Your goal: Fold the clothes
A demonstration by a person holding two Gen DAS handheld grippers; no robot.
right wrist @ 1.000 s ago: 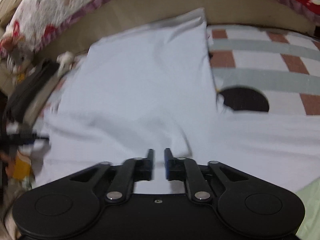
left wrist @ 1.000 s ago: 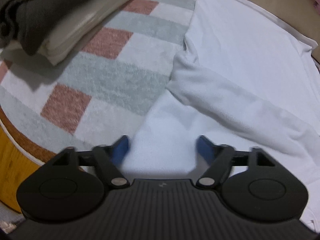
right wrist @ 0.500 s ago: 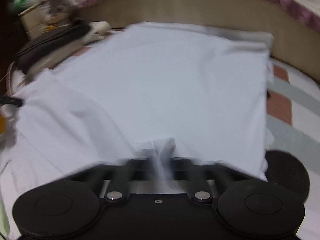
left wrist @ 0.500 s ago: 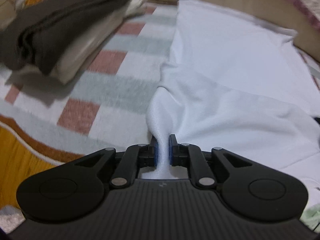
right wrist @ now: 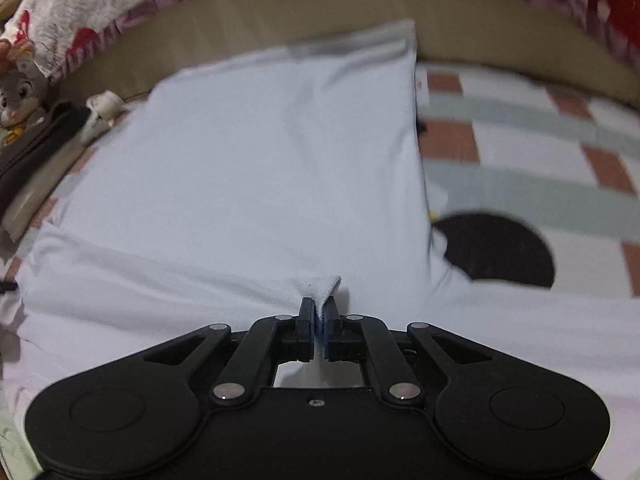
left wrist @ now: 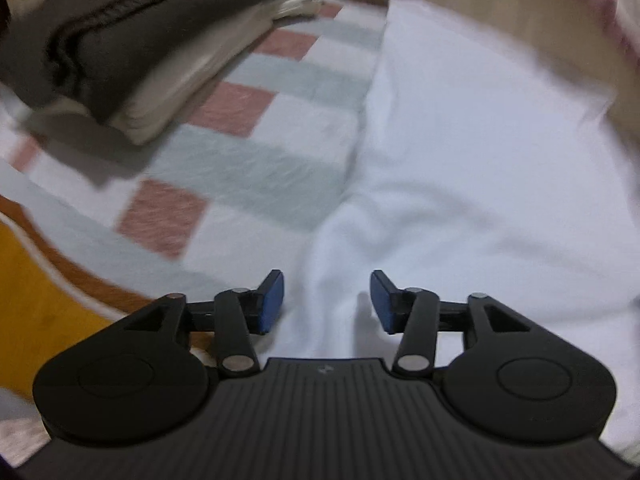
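A white garment [left wrist: 460, 152] lies spread over a checked blanket [left wrist: 256, 176]. My left gripper [left wrist: 326, 302] hovers above the garment's near left edge. Its jaws are opening, and a soft ridge of cloth lies below the gap without touching the blue pads [left wrist: 272, 300]. In the right wrist view the same garment [right wrist: 260, 160] stretches away from me. My right gripper [right wrist: 319, 314] pinches a small raised fold of it. These jaws are starting to open, but the cloth is still caught between the pads.
A stack of folded clothes [left wrist: 132, 40], dark on top and cream below, sits at the far left, also in the right view [right wrist: 28, 160]. A black round patch [right wrist: 500, 248] shows beside the garment. A plush rabbit [right wrist: 18, 88] and a frilled quilt [right wrist: 100, 12] border the back.
The left gripper closed on a ridge of the white garment, then let it go and now stands apart. The right gripper shut on a fold of the garment and sank lower.
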